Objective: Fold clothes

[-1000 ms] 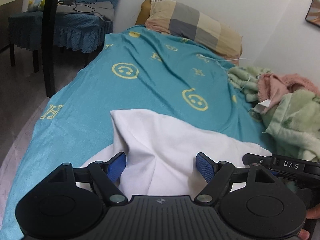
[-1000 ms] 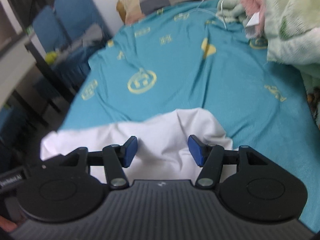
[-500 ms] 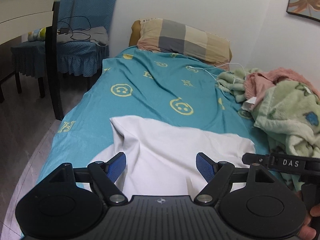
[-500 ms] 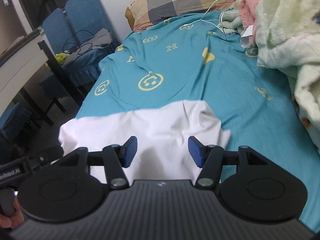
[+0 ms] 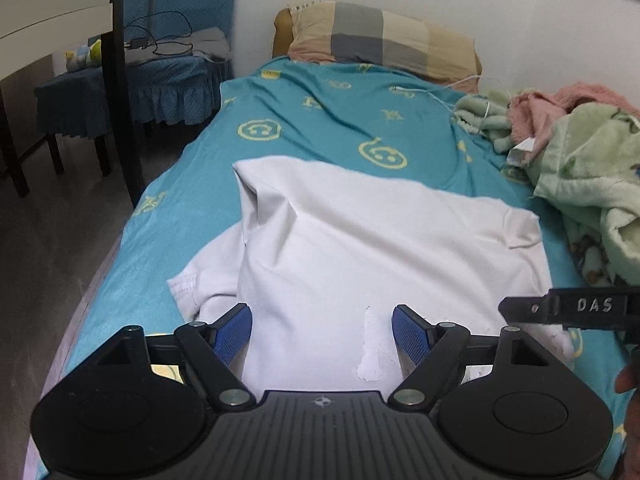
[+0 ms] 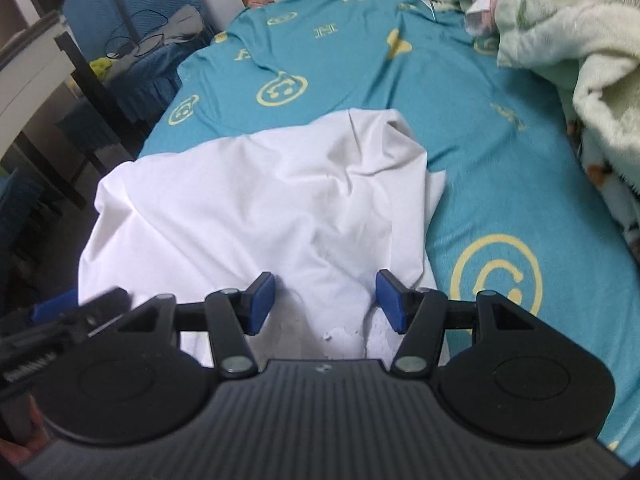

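A white T-shirt (image 5: 360, 248) lies partly folded on the teal bed sheet (image 5: 320, 120), one sleeve (image 5: 192, 284) sticking out at its left. My left gripper (image 5: 322, 334) is open above the shirt's near edge, holding nothing. The same shirt (image 6: 256, 216) shows in the right wrist view, rumpled, with a fold ridge at its far right. My right gripper (image 6: 325, 306) is open above the shirt's near right part, holding nothing. The right gripper's side shows at the right edge of the left wrist view (image 5: 568, 308).
A checked pillow (image 5: 384, 40) lies at the head of the bed. A heap of green and pink blankets (image 5: 580, 152) fills the right side. A white cable (image 5: 448, 92) crosses the sheet. Blue-covered chairs (image 5: 160, 76) and a dark table leg (image 5: 124, 92) stand left of the bed.
Both grippers have drawn back and risen from the shirt, so more of the shirt and its left sleeve is in view. Both stay open.
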{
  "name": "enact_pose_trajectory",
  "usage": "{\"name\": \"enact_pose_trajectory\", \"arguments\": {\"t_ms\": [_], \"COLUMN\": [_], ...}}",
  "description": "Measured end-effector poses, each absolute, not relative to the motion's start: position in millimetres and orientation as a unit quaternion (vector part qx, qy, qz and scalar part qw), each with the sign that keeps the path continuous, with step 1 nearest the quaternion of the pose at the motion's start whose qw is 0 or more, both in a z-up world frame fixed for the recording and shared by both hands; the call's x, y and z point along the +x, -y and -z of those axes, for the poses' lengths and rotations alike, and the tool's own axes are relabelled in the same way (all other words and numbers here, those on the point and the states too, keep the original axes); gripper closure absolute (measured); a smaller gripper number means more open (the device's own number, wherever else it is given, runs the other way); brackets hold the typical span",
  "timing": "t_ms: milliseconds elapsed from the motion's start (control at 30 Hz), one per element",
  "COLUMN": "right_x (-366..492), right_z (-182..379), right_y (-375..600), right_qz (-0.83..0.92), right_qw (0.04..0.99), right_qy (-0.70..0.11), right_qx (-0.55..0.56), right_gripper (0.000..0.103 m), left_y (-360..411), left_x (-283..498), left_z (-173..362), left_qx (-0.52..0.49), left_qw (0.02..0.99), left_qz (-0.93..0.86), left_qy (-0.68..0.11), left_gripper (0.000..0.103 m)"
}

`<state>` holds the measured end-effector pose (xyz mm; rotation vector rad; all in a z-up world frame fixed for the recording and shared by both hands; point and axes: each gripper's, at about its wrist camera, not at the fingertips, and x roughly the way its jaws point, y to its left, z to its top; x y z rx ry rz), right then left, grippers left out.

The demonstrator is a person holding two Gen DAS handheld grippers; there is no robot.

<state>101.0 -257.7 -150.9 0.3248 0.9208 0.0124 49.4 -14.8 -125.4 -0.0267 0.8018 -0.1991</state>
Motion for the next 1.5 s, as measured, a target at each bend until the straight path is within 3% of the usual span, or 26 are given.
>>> {"name": "enact_pose_trajectory", "arguments": {"t_ms": [200, 500, 733, 1067, 1233, 1500], "right_x": [97, 91, 90, 91, 87, 76], "right_z": [141, 123, 117, 117, 115, 119], "right_y": [266, 273, 275, 279, 285, 288], "right_qz": [0.003, 0.018, 0.015, 0.001, 0.001, -0.052], "right_qw": [0.884, 0.895, 0.897, 0.885, 0.879, 0.83], "right_qy": [-0.433, -0.403, -0.389, -0.387, -0.375, -0.371], "right_qx": [0.177, 0.189, 0.21, 0.26, 0.294, 0.412], "right_gripper": [0.045, 0.044, 0.044, 0.044, 0.043, 0.043], "left_y": [9, -14, -24, -53, -62, -64], "left_x": [43, 9, 19, 34, 44, 52], "left_z": [120, 101, 135, 187, 200, 204], "left_qx": [-0.034, -0.192, -0.286, -0.465, -0.517, -0.518], "left_qw": [0.913, 0.883, 0.826, 0.755, 0.732, 0.737], "left_qz": [0.096, 0.137, 0.128, 0.086, 0.075, 0.063], "left_qy": [-0.395, -0.406, -0.469, -0.455, -0.437, -0.429], "left_gripper": [0.023, 0.02, 0.02, 0.02, 0.027, 0.059]}}
